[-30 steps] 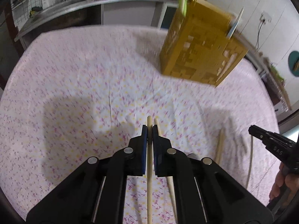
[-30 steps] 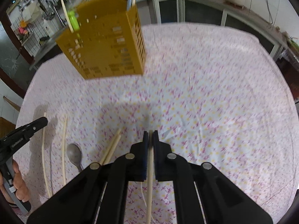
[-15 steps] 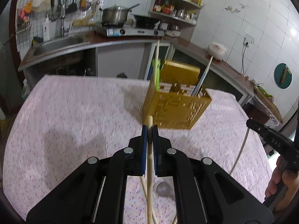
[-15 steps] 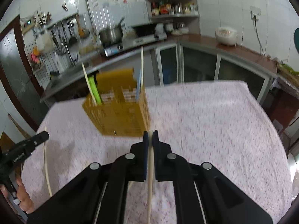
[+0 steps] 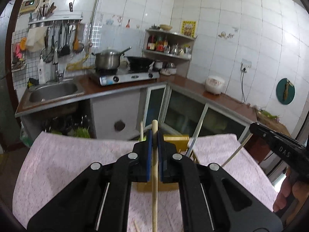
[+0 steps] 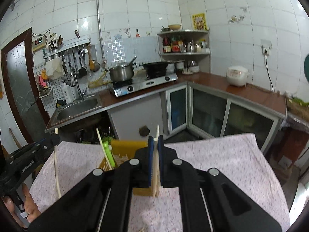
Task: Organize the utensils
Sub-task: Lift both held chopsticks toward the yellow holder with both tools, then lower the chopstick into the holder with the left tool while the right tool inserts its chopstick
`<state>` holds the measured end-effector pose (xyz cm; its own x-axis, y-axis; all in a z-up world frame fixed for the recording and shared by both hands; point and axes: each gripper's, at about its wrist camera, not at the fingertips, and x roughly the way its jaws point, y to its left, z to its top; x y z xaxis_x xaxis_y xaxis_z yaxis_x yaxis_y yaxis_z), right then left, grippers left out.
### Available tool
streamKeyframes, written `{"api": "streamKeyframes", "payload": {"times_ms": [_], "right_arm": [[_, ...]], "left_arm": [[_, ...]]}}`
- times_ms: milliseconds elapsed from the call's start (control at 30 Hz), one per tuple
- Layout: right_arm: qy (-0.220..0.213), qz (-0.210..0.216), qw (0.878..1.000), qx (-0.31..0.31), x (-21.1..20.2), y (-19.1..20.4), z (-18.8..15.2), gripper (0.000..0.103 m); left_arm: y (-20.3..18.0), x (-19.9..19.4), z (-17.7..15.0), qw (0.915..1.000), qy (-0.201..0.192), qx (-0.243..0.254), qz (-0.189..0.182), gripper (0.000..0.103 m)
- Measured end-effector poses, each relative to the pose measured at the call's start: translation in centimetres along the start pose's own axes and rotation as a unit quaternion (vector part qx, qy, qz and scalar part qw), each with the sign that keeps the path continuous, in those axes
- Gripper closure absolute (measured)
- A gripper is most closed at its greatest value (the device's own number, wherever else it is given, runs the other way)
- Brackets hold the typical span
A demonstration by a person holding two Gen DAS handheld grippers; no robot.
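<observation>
Wooden and pale, the chopstick (image 5: 154, 176) in the left gripper (image 5: 154, 135) stands nearly upright, its long axis running up between the blue pads (image 5: 148, 154), which are pinched tight on it, its tip poking just above them. The right gripper (image 6: 155, 141) is likewise clamped on a second chopstick (image 6: 156, 166), also close to vertical, tip upward and leaning slightly right. Seen from the right wrist, the left gripper's stick appears at the near left as a thin upright line.

Behind both pairs of fingers sits the yellow utensil holder (image 6: 123, 150) on the pink flowered tablecloth (image 6: 222, 164), toward the far middle of the table, already holding a green-handled utensil (image 6: 108, 152) and a slanted metal handle (image 5: 195, 139).

Half a second ago the holder showed in full ahead of each gripper, with far more cloth in view. Now it is mostly hidden behind the fingers, the cameras face more level toward the kitchen counter (image 6: 212, 81), and both sticks remain gripped as before.
</observation>
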<state>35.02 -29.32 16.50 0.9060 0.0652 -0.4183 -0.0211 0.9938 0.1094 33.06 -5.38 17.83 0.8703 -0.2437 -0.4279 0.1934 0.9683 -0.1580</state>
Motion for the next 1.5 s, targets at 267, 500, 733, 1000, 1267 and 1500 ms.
{"api": "streamKeyframes", "payload": {"times_ms": [267, 500, 733, 1000, 1267, 1500], "right_arm": [[-0.018, 0.003, 1.000, -0.012, 0.4, 0.4, 3.3, 0.098], [-0.021, 0.004, 1.000, -0.013, 0.7, 0.3, 4.6, 0.098], [-0.027, 0.004, 1.000, -0.012, 0.8, 0.3, 6.8, 0.098], [-0.017, 0.005, 1.000, -0.021, 2.9, 1.0, 6.8, 0.098], [0.027, 0.009, 0.999, -0.024, 7.7, 1.2, 3.7, 0.098], [0.072, 0.014, 0.997, -0.026, 11.9, 1.1, -0.7, 0.098]], "left_arm": [[-1.2, 1.3, 2.9, 0.9984, -0.056, 0.010, -0.003, 0.099], [-0.8, 2.4, 4.8, 0.9930, -0.117, 0.004, -0.017, 0.099], [-1.2, 4.7, 6.5, 0.9868, -0.160, 0.005, -0.027, 0.099], [-0.5, 9.2, 6.6, 0.9818, -0.188, 0.011, -0.021, 0.099], [0.9, 12.8, 3.0, 0.9856, -0.166, 0.015, -0.030, 0.099], [2.4, 14.6, -0.5, 0.9915, -0.126, 0.009, -0.031, 0.099]]}}
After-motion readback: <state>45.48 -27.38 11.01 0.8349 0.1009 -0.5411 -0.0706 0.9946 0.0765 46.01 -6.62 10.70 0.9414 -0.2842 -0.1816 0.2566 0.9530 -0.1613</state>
